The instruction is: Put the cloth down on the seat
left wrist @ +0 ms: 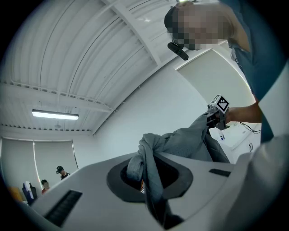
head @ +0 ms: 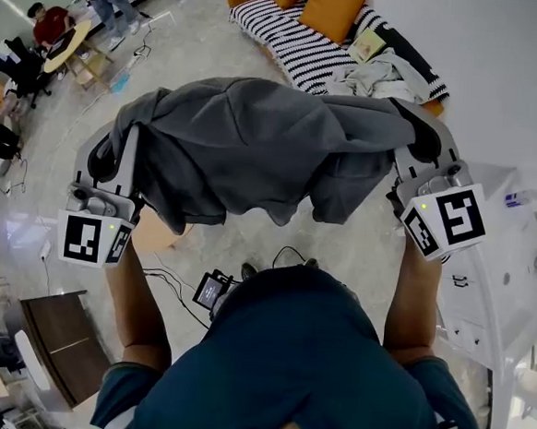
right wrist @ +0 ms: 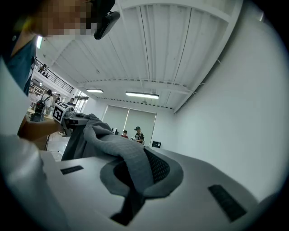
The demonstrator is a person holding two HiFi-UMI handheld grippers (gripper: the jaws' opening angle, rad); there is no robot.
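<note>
Head view: one grey cloth (head: 255, 152) hangs spread between two grippers, the left gripper (left wrist: 146, 182) and the right gripper (right wrist: 135, 182) each clamped tight on one top edge, above bare floor (head: 190, 36). One striped seat (head: 292, 37) lies ahead, well apart, open floor between them.

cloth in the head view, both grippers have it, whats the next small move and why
Probably carry it forward toward the striped seat: the grey cloth hangs stretched between the left gripper and right gripper, both shut on it, over the floor, with the seat some way ahead.
</note>
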